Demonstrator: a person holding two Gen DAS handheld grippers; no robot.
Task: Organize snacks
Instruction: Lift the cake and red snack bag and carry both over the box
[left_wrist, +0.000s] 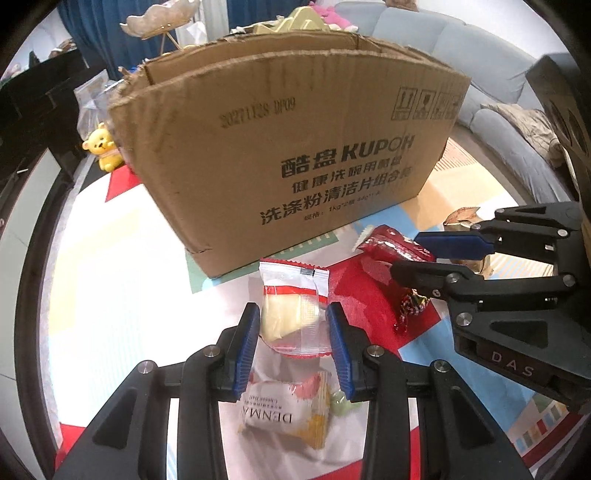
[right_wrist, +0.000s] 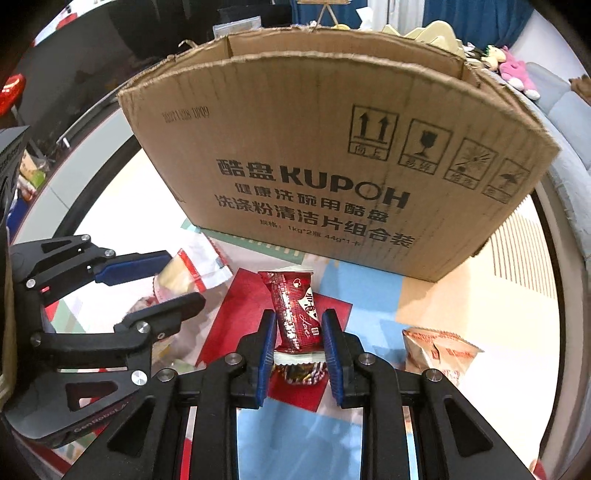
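Left claw (left_wrist: 291, 325): closed on a clear-wrapped yellow cake packet (left_wrist: 291, 306), pads pressing both its sides; packet's long axis runs forward, away from the claw.
Right claw (right_wrist: 298, 332): closed on a red snack packet (right_wrist: 293, 310), long axis likewise pointing ahead.
Loose snacks: a Denmark cake packet (left_wrist: 288, 413) lies on the table (left_wrist: 122, 295) beneath the left claw.
Cardboard box (right_wrist: 332, 155): open-topped, directly beyond both claws; judged the destination, both loads needing lift over its near wall.
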